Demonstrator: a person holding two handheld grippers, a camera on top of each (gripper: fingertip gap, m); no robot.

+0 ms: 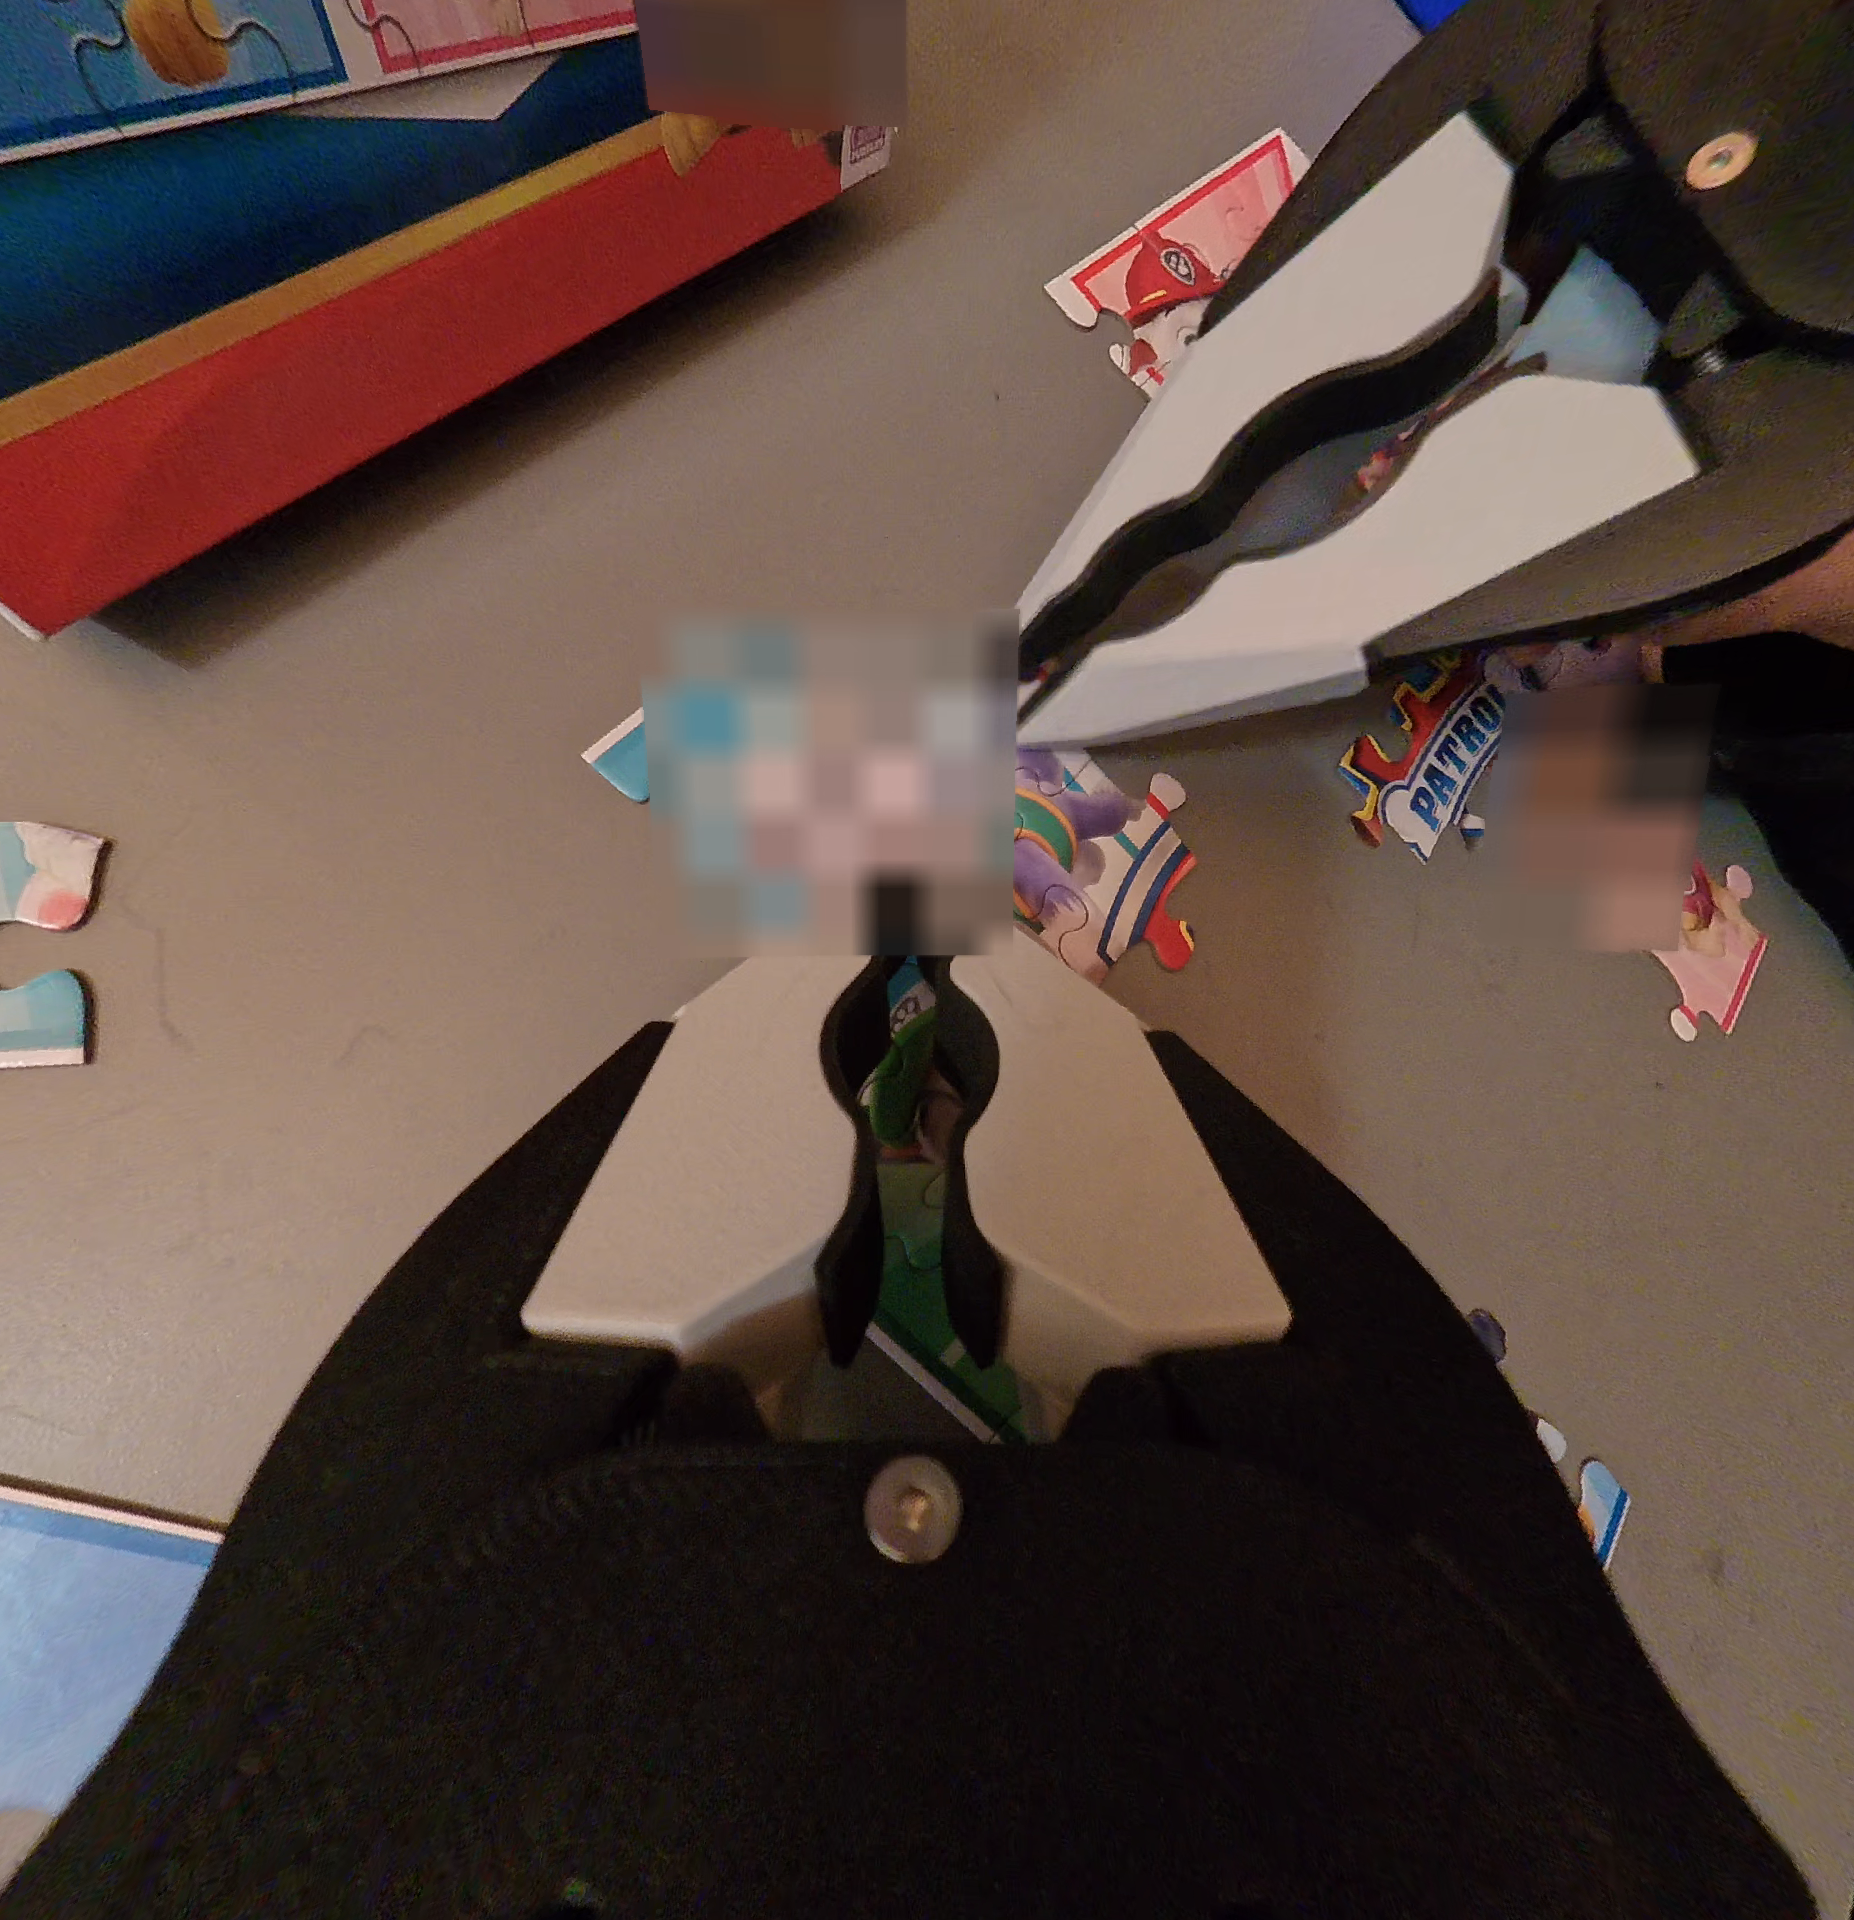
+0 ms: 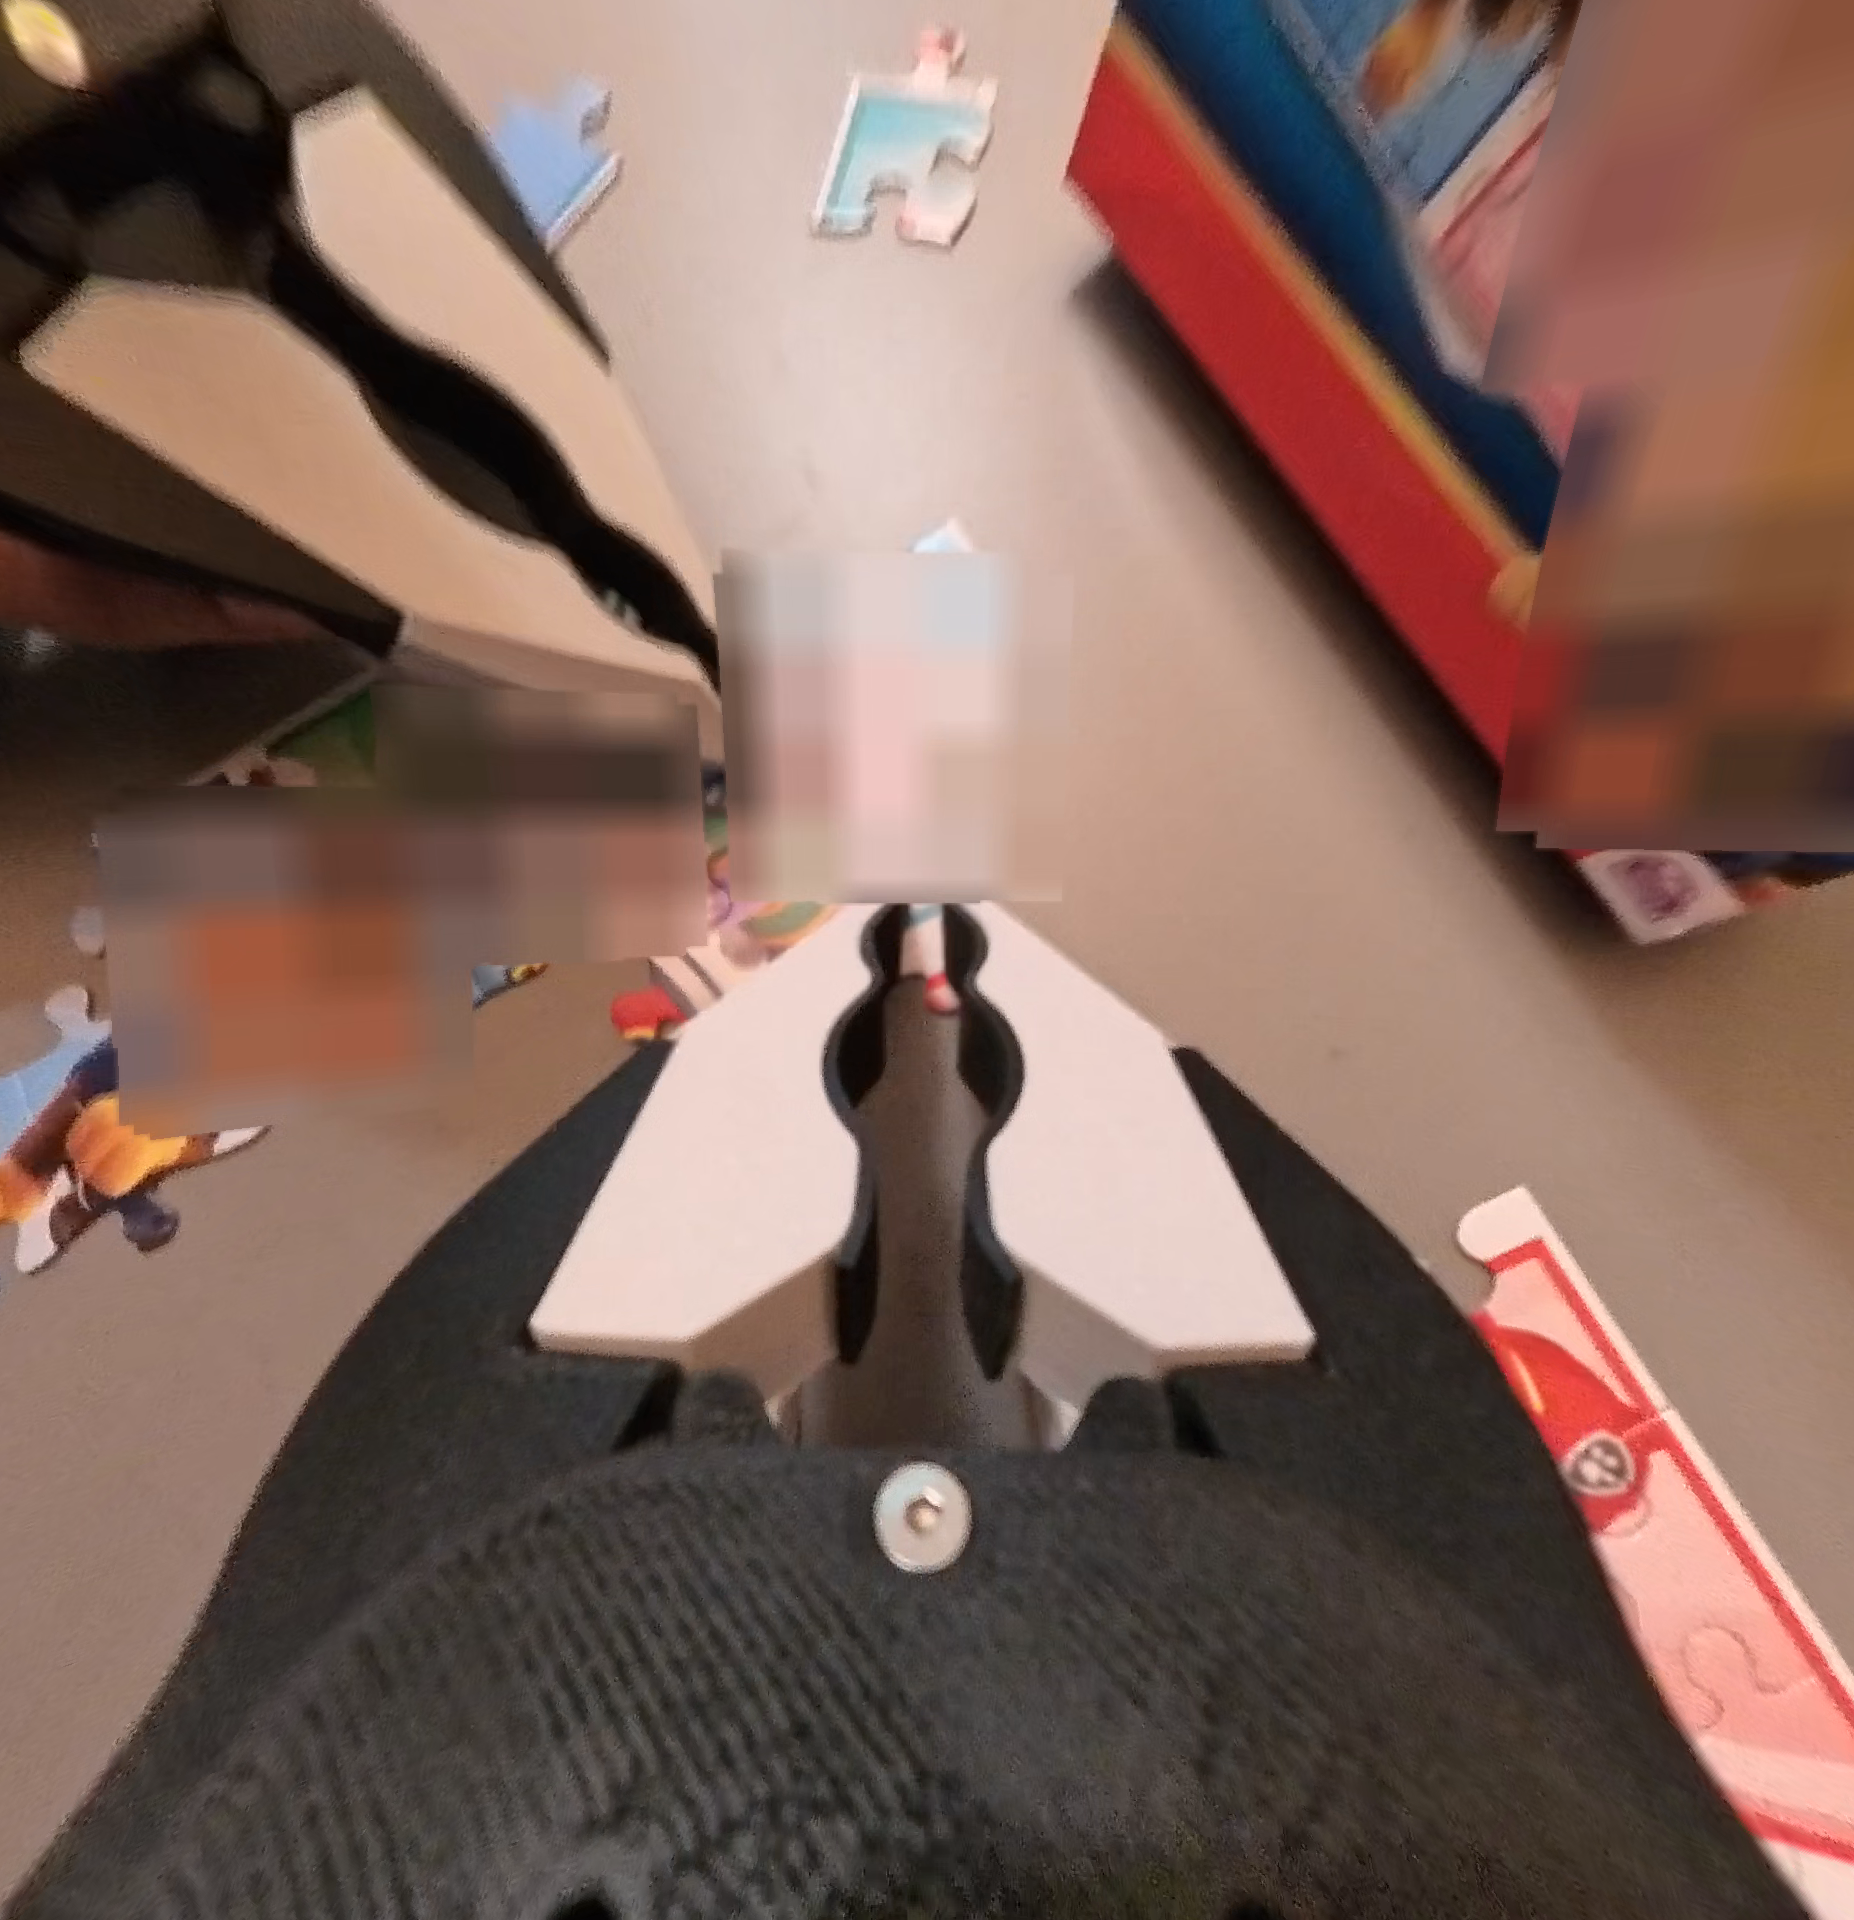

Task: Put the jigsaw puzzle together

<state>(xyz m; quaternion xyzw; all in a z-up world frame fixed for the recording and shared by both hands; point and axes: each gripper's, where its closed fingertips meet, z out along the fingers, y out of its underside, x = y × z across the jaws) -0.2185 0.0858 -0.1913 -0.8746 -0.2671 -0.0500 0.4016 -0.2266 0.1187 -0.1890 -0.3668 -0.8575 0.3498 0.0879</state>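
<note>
Cardboard puzzle piece (image 2: 925, 961), pale with a red tab, pinched edge-on in nearly closed right tongs (image 2: 918, 920): likely light, thin, stiff, best held mid-body. Left tongs (image 1: 907, 966) fully closed over green puzzle section (image 1: 907, 1288) near red box (image 1: 383, 343), tips hidden.

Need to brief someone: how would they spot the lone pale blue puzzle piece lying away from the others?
Start at the red and blue box. On the grey floor below it, far left, lies the pale blue piece, alone, with a pink blotch and a round notch.

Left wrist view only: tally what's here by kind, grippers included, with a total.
Grippers: 2, left gripper and right gripper
Puzzle box: 1
Puzzle pieces or joined clusters: at least 8, several partly hidden
Total: at least 11
</note>
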